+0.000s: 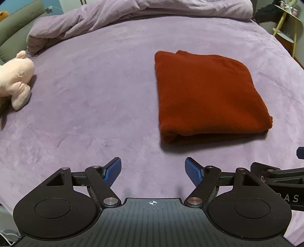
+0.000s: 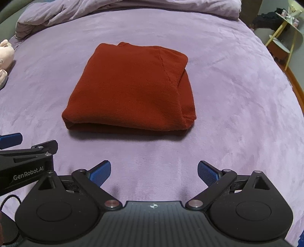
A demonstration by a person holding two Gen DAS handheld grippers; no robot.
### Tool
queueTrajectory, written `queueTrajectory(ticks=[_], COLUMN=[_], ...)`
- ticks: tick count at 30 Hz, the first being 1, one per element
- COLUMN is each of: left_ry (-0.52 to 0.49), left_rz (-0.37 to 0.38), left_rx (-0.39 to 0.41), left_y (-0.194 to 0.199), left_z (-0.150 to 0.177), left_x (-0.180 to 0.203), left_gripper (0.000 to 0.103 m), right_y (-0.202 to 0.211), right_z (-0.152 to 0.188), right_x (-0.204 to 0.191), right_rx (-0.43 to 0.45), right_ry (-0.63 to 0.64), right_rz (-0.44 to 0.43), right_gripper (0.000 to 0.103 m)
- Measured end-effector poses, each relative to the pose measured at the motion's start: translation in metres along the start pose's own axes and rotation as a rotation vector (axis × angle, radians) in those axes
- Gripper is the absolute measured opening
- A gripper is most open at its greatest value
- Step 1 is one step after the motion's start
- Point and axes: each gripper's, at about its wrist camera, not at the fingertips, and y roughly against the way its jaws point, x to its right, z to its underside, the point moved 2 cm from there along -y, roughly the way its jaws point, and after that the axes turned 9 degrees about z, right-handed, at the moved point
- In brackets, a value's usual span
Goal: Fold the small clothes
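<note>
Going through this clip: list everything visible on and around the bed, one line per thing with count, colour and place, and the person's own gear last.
folded garment: one, rust red, lying flat mid-bed, ahead of both claws, touched by neither.
bed cover: one, lilac plush, spread under everything.
duvet: one, pale lilac, bunched along the far end of the bed.
plush toy: one, pale pink, at the left edge of the bed.
cushion: one, grey-green, beyond the bed's far left corner.
side stand: one, yellow-green frame, off the bed's far right, small items on top too small to tell.
left claw: one, black with blue pads, open, empty, short of the garment's near edge.
right claw: one, black with blue pads, open, empty, short of the garment's near edge.
</note>
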Motion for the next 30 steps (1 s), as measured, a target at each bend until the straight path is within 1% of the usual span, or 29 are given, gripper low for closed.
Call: queueTrajectory(ticks=[9,15,30], left_ry=[-0.007,0.007,0.009], left_rz=[0.018,0.033,0.044], left_rx=[-0.006,-0.014,-0.022], left_y=[0.0002,-0.0011,-0.0021], left_z=[-0.0008,-0.0018,-0.0019], left_x=[0.0027,0.0021,0.0039], left_gripper=[0.079,0.079,0.079], right_y=[0.002,0.0038,0.0046], right_z=[-0.0007,-0.0006,-0.0016], right_x=[0.0046,0.0057,0.0097], right_rx=[0.003,0.006,0.001], right_ry=[-0.02,-0.021,-0.038], right_rz=[0.008,0.007,0.0], right_gripper=[0.098,0.098,0.098])
